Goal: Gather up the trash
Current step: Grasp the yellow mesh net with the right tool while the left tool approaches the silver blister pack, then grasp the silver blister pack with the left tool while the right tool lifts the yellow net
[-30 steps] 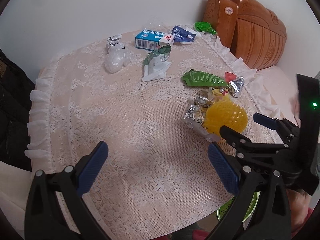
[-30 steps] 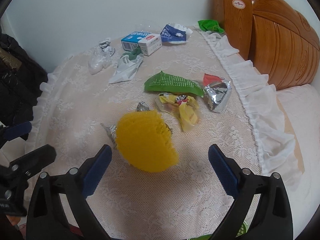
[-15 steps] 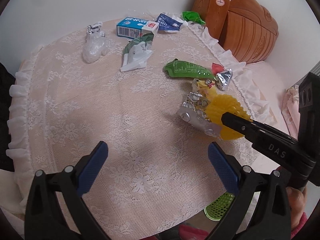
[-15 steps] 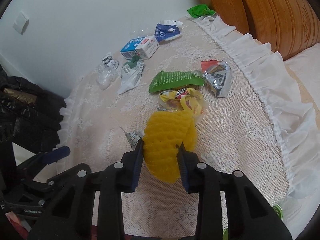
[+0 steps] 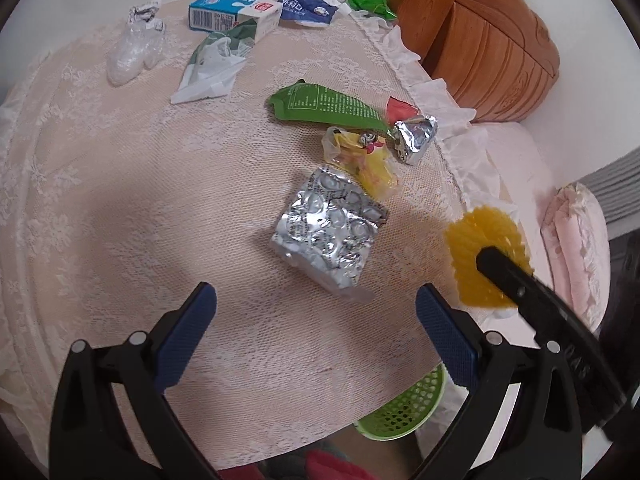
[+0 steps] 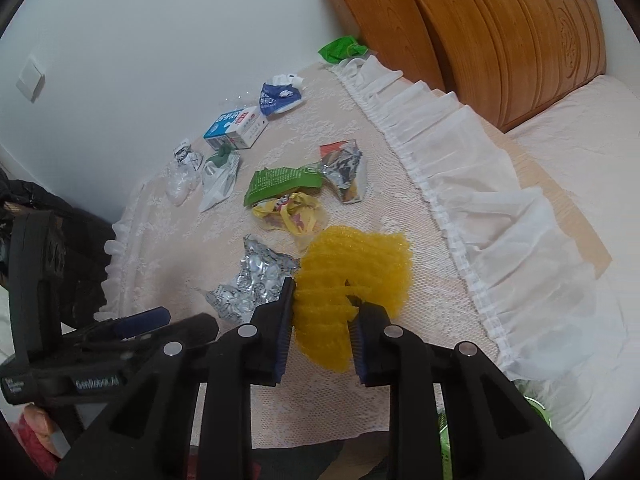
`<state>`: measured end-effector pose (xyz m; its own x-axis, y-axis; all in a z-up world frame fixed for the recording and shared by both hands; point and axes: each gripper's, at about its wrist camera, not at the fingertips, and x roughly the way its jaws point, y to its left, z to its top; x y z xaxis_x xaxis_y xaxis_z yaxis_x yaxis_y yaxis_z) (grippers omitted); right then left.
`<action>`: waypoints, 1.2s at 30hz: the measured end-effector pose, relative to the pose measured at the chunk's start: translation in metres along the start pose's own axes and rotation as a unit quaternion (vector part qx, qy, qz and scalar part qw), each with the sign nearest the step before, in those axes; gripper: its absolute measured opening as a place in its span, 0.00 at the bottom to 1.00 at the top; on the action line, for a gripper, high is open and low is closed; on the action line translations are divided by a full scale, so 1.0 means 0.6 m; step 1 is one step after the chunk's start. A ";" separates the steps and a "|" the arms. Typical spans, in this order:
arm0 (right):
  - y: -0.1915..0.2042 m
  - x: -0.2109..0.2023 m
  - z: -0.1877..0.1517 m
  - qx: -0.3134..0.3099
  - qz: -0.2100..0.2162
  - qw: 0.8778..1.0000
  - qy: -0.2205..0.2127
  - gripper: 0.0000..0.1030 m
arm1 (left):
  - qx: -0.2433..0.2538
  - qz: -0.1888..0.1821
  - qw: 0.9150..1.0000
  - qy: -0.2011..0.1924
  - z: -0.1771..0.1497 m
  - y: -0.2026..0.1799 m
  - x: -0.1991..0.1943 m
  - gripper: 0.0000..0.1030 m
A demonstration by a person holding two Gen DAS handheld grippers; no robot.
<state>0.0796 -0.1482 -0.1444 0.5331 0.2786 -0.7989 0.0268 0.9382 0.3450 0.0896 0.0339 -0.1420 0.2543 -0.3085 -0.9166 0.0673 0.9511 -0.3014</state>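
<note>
My right gripper (image 6: 320, 320) is shut on a yellow foam fruit net (image 6: 352, 272) and holds it above the lace-covered round table (image 6: 400, 208). In the left wrist view the net (image 5: 480, 256) hangs past the table's right edge, above a green mesh basket (image 5: 404, 412). My left gripper (image 5: 316, 332) is open and empty over the table's near part, just short of a crumpled silver blister pack (image 5: 328, 232). A yellow wrapper (image 5: 364, 156), a green packet (image 5: 320, 104) and a foil wrapper (image 5: 412, 136) lie beyond.
At the far side lie a blue and white carton (image 5: 232, 12), a blue pouch (image 5: 304, 4), a white and green bag (image 5: 212, 64), clear crumpled plastic (image 5: 136, 48) and a green scrap (image 5: 368, 0). A wooden headboard (image 6: 500, 32) and bed (image 6: 580, 200) stand right.
My right gripper closed on the yellow foam net, lifted it off the blister pack and carried it right, past the table edge. My left gripper moved closer over the table, still open.
</note>
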 end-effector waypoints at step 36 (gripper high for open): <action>-0.071 -0.049 -0.034 -0.005 0.028 1.000 0.000 0.25 | -0.194 0.081 0.978 -0.001 0.063 -0.001 0.073 0.53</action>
<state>0.0454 -0.1922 -0.1458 0.5332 0.3301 -0.7790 -0.0104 0.9232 0.3841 0.1371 0.0204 -0.1723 0.2331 -0.1538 -0.9602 -0.3441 0.9105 -0.2293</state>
